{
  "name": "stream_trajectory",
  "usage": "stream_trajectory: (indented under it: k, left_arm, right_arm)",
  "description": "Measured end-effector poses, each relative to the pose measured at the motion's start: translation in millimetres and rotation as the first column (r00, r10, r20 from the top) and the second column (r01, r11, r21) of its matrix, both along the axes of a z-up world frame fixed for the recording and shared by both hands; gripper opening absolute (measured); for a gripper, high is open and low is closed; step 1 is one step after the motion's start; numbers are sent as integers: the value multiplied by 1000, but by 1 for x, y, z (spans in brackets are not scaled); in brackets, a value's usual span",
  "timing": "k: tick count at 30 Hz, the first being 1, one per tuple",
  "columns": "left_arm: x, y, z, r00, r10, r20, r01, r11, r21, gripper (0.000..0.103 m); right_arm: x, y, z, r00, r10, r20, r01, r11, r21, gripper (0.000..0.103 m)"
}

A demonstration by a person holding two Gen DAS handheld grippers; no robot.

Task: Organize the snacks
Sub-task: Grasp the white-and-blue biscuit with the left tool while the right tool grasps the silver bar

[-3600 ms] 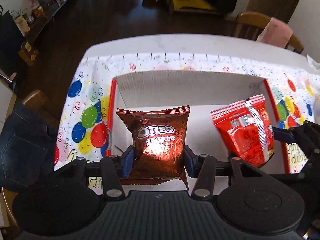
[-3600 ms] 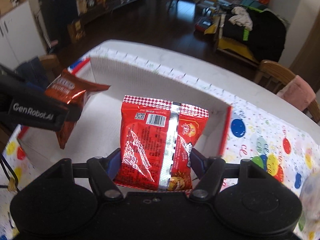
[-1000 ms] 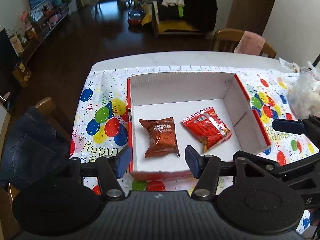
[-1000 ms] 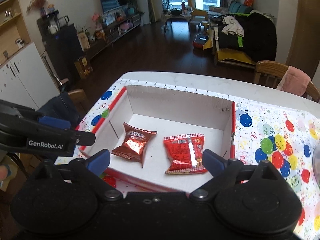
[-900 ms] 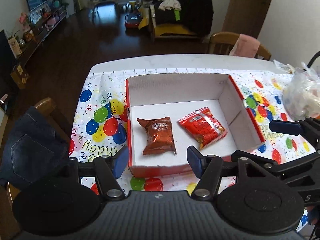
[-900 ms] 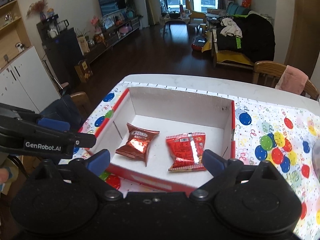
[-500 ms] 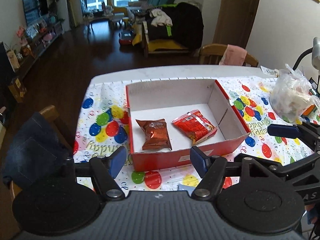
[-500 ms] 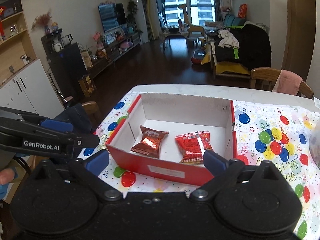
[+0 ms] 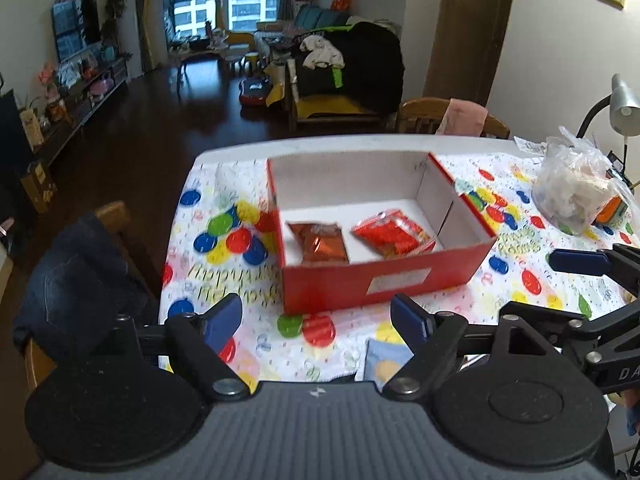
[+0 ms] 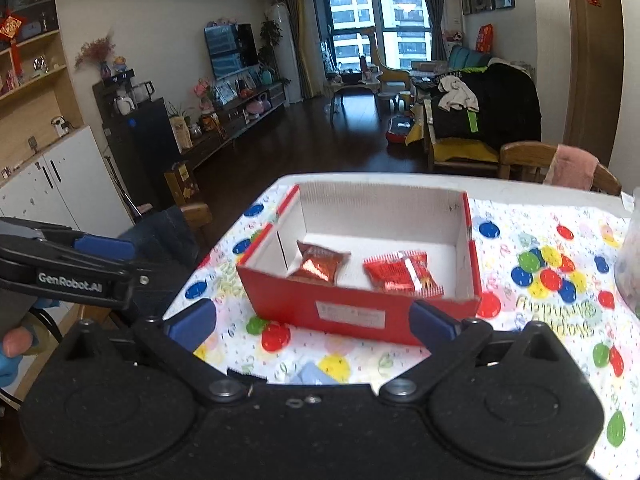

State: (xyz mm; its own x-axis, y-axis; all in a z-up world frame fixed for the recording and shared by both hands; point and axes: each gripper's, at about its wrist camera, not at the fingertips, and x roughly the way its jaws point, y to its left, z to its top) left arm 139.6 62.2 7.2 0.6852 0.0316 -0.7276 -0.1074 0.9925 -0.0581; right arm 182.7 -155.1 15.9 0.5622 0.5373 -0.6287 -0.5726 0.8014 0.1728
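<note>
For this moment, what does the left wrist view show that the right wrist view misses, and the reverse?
Only the left wrist view shows the whole crinkled clear plastic bag and grey desk lamp on the table's right side.

Only the right wrist view shows the white cabinet and wooden wall shelves.

Both show the red cardboard box on the balloon-print tablecloth, holding a brown foil snack packet beside a red snack packet.

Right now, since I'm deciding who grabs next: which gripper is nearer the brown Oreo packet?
Left, by a small margin. The left gripper hangs almost straight in front of the brown Oreo packet; the right gripper sits further toward the red packet side.
</note>
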Motion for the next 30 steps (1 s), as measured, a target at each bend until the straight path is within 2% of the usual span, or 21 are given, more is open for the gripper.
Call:
stream_trajectory:
  k: [3,7,13,16,19,23,27,30]
  left_arm:
    - [-6,7,-14,999,14,-34,-15,999,-35,82]
    - [-14,12,-35,996,19,-86,-23,999,-43,82]
    - [-21,22,-67,984,31,-176,-47,995,-89,82]
    - [-20,26,-83,974,19,-226,-50,990,-133,82]
    - [-17,33,-102,961,-5,-276,-58,974,-221,82]
    - [-14,42,-121,944,12,-331,-106,957,-269,82]
    - [-11,48,-132,931,22,-363,-135,948,-289,82]
    - [-9,49,-139,925,20,-380,-144,943,-301,82]
  right_arm:
    - [-8,-3,-10,1000,0,5,0,1000,-28,103]
    - [-15,-5,-27,1000,25,6,-25,996,-88,103]
    - [-23,-12,-54,997,50,-55,-57,990,-130,103]
    - [-26,-17,-67,994,68,-83,-80,986,-149,103]
    - [-27,-20,-77,991,89,-103,-107,978,-180,103]
    - [-24,-24,-89,986,118,-115,-141,965,-220,102]
    - [-16,-23,-104,975,181,-127,-211,936,-281,102]
    - [-13,-18,-114,950,290,-115,-312,881,-355,101]
